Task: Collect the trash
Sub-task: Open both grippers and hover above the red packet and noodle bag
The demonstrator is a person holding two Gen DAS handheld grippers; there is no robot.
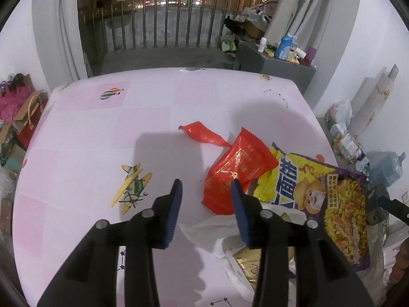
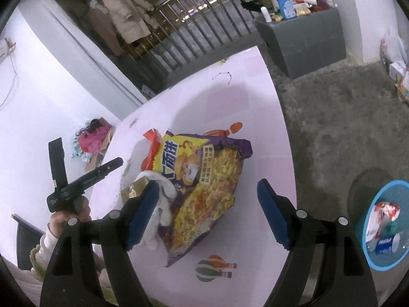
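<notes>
Hovering over the pink table (image 1: 107,128), left gripper (image 1: 207,189) stood partly open, nothing between its pads; red wrapper (image 1: 237,168) lay just beyond. Right gripper (image 2: 208,192) gaped wide and empty above the purple-yellow noodle bag (image 2: 204,179). Blue bin (image 2: 383,225) on the floor held trash.

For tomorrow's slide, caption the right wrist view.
Open right gripper above noodle packet on pink table; blue bin beside.

A lived-in home is shown: coats (image 2: 127,18) are hung by a railed balcony (image 1: 168,18), toiletry bottles (image 1: 283,46) are crowded on a grey cabinet (image 2: 306,38), and a cartoon-printed tabletop (image 1: 127,117) is seen.
</notes>
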